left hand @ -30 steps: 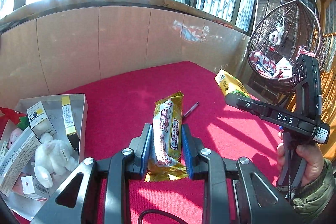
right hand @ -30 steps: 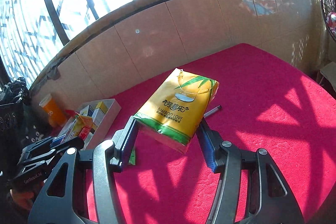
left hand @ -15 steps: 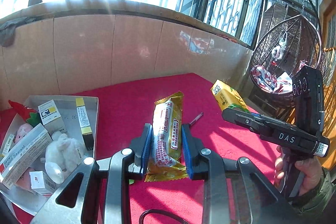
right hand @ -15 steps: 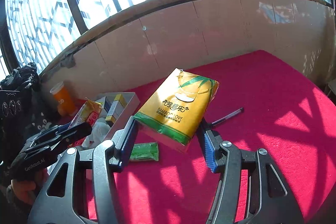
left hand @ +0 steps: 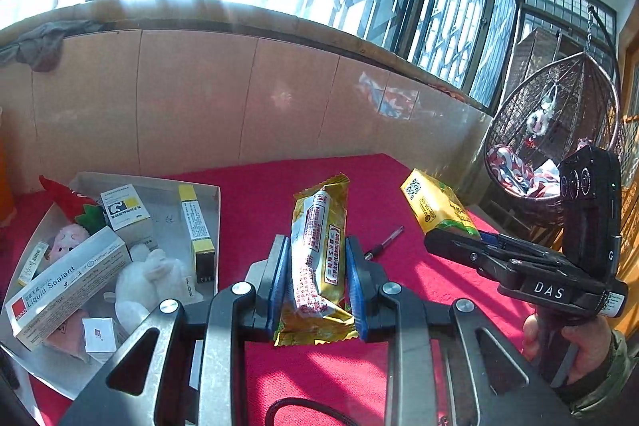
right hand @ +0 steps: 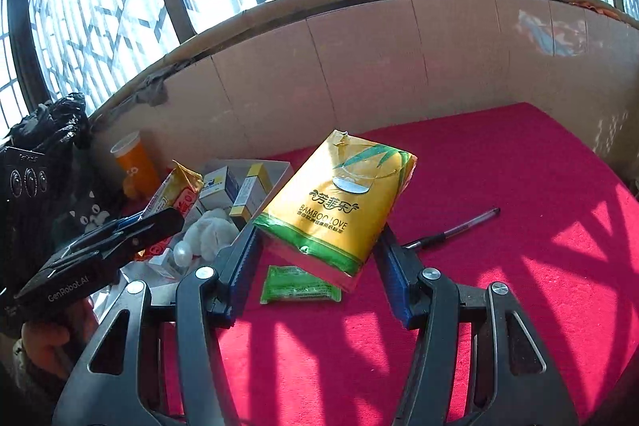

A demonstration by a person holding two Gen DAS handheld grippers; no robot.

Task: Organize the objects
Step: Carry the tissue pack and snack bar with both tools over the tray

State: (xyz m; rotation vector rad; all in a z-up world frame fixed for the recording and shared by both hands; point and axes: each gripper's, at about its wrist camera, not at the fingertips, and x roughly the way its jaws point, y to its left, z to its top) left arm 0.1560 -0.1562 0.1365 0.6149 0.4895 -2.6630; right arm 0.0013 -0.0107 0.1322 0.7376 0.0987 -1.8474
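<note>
My left gripper (left hand: 317, 280) is shut on a yellow snack bar packet (left hand: 317, 258), held above the red cloth. The same gripper (right hand: 131, 226) shows at the left of the right wrist view with the snack bar packet (right hand: 175, 190) over the grey box (right hand: 275, 168). My right gripper (right hand: 319, 266) is shut on a yellow tissue pack (right hand: 339, 210) marked with bamboo leaves. In the left wrist view that tissue pack (left hand: 435, 204) sticks out of the right gripper (left hand: 471, 246) at the right. The grey box (left hand: 217, 194) sits at the left, holding cartons and soft toys.
A pen (right hand: 451, 230) and a green sachet (right hand: 299, 288) lie on the red cloth (right hand: 519, 186). An orange bottle (right hand: 135, 162) stands by the tiled wall behind the box. A hanging wicker chair (left hand: 559, 130) is beyond the table's right end. A hand (left hand: 579, 342) holds the right gripper's handle.
Both grippers have travelled left toward the grey box, each keeping its item. The box has come closer into both views, and the green sachet has appeared under the tissue pack.
</note>
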